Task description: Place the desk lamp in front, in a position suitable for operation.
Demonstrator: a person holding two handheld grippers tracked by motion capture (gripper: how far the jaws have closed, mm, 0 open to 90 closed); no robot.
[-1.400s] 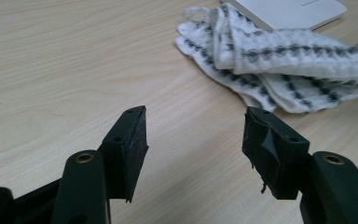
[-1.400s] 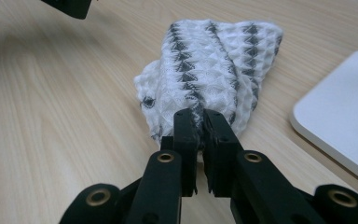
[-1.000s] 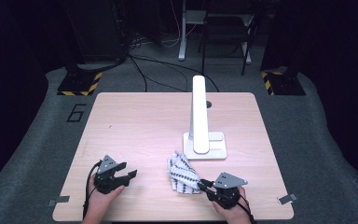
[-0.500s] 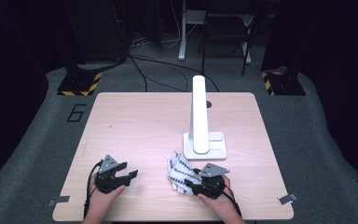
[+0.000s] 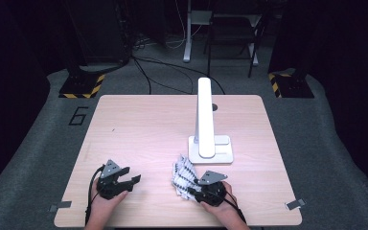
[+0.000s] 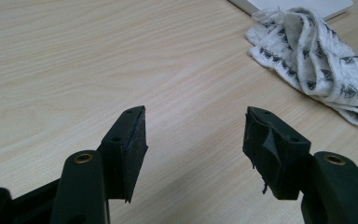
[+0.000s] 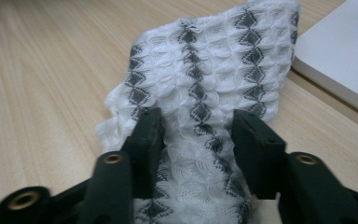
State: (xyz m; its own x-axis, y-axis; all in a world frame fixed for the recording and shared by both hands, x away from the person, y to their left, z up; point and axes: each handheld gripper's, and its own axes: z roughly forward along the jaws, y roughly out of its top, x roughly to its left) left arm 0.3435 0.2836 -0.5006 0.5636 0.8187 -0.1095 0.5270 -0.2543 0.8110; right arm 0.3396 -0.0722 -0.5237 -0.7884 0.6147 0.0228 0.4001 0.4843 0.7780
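A crumpled white cloth with dark diamond patterns [image 5: 182, 173] lies on the wooden table [image 5: 143, 129] near the front, just before a white stand's base. My right gripper [image 5: 190, 189] reaches into it from the right. In the right gripper view the cloth [image 7: 209, 60] is bunched between the jaws of that gripper [image 7: 198, 135], which have just been closing and press on its folds. My left gripper [image 5: 133, 181] rests low at the front left, open and with nothing in it. In the left gripper view that gripper [image 6: 193, 135] has bare table between its jaws, and the cloth [image 6: 317, 60] lies off to the right.
A tall white stand [image 5: 204, 115] rises from a flat white base [image 5: 223, 154] right of centre, close behind the cloth; the base edge [image 7: 340, 60] lies close to the right gripper. Cables and equipment legs stand on the grey floor beyond the table.
My right gripper has moved left onto the cloth's right side, and the cloth is now between its jaws. The left gripper has stayed where it was.
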